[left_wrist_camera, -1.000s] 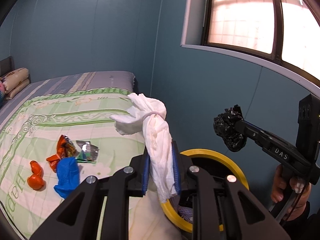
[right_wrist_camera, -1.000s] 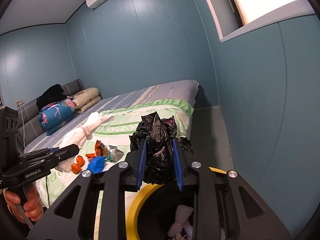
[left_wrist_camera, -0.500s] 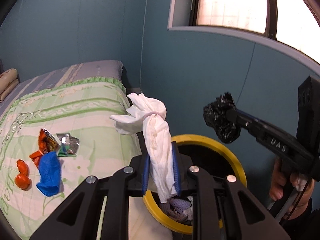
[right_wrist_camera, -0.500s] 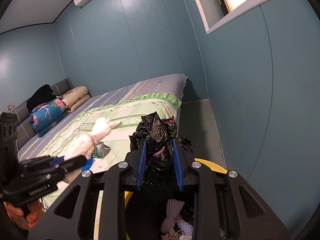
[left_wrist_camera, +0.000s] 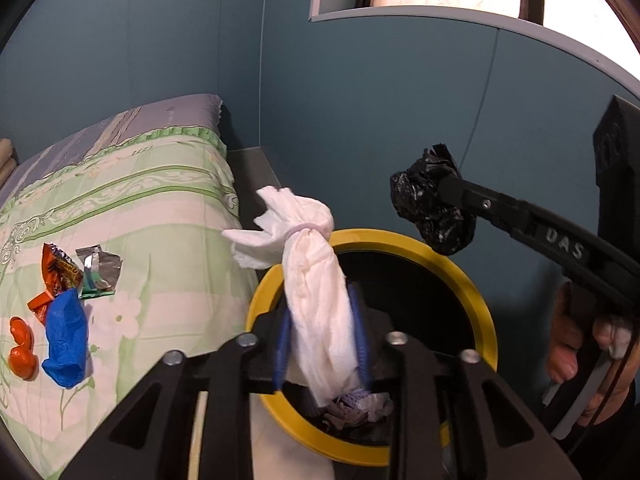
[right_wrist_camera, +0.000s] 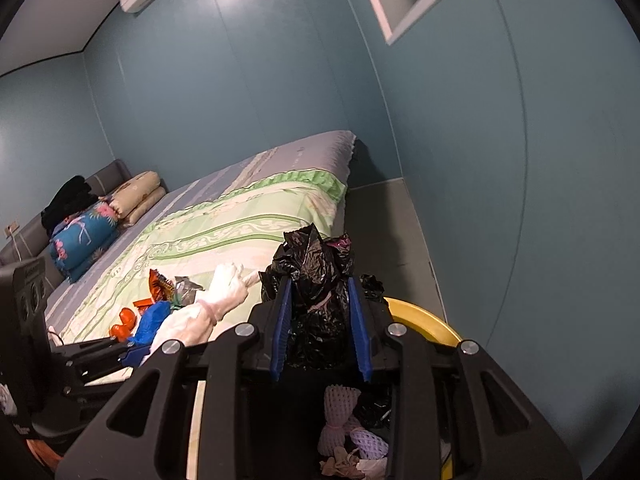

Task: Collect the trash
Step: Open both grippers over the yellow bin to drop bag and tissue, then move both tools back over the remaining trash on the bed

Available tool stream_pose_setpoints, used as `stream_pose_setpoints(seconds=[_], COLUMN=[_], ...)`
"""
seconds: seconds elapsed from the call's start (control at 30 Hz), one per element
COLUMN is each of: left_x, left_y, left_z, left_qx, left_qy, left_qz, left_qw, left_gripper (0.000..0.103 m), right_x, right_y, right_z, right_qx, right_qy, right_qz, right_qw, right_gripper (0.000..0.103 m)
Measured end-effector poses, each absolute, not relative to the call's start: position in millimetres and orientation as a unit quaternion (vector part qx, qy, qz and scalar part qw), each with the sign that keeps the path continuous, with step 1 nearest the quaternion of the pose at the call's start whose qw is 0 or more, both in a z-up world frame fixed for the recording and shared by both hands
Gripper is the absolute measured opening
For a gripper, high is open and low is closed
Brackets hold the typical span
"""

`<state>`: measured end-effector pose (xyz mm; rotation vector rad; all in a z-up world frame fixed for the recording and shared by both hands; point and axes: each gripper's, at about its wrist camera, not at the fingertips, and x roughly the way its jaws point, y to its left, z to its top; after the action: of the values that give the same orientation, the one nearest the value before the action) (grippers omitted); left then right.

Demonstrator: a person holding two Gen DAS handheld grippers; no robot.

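A yellow-rimmed bin (left_wrist_camera: pixel 472 284) stands on the floor between the bed and the wall. My left gripper (left_wrist_camera: pixel 320 300) hangs over its near rim. A white tied tissue bundle (left_wrist_camera: pixel 316 292) stands between its blue pads; the jaws are opening and the bundle sits loosely, leaning on the right pad. My right gripper (right_wrist_camera: pixel 319 284) is above the bin's (right_wrist_camera: pixel 424 320) mouth with a crumpled black bag (right_wrist_camera: pixel 316 280) between its pads. Those jaws are also opening, though the pads still touch the bag. From the left wrist, the black bag (left_wrist_camera: pixel 432 208) hangs at the right gripper's (left_wrist_camera: pixel 444 192) tip above the far rim.
On the green bedspread (left_wrist_camera: pixel 160 208) lie an orange wrapper (left_wrist_camera: pixel 58 270), a silver wrapper (left_wrist_camera: pixel 100 268), a blue glove (left_wrist_camera: pixel 66 336) and two orange scraps (left_wrist_camera: pixel 20 344). Foam nets (right_wrist_camera: pixel 340 404) and other trash lie inside the bin. The teal wall stands close behind it.
Both grippers have come down closer over the bin. The left jaws have spread clearly around the white bundle; the right jaws have widened slightly around the black bag.
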<state>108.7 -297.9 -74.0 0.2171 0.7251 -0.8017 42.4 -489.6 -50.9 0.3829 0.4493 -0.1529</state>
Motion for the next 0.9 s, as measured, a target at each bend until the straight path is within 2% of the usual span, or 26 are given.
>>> stream_pose_setpoints(seconds=[0.03, 0.1, 0.27, 0.43, 0.53, 0.67, 0.9], left_x=[108, 107, 109, 109, 114, 124, 143], left_y=[-298, -297, -292, -283, -274, -253, -201], left_z=[-74, -75, -72, -69, -68, -68, -64], left_qx=[0.103, 0.1, 0.09, 0.087, 0.08, 0.066, 0.041], left_qy=[0.344, 0.342, 0.34, 0.334, 0.335, 0.335, 0.325], left_qz=[-0.382, -0.384, -0.381, -0.371, -0.361, -0.34, -0.292], left_qw=[0.852, 0.852, 0.855, 0.862, 0.867, 0.876, 0.899], left_gripper=[0.039, 0.055, 0.061, 0.062, 0.064, 0.067, 0.071], right_x=[42, 43, 44, 43, 43, 49, 77], right_y=[-491, -497, -498, -498, -495, -486, -443], right_z=[-52, -56, -59, -59, -57, -54, -47], right_qx=[0.191, 0.201, 0.207, 0.208, 0.207, 0.202, 0.182], right_qy=[0.222, 0.225, 0.227, 0.223, 0.218, 0.214, 0.221], right_qz=[-0.078, -0.081, -0.082, -0.077, -0.072, -0.056, -0.002], right_qw=[0.953, 0.95, 0.948, 0.949, 0.951, 0.954, 0.958], right_gripper=[0.031, 0.037, 0.045, 0.049, 0.054, 0.062, 0.067])
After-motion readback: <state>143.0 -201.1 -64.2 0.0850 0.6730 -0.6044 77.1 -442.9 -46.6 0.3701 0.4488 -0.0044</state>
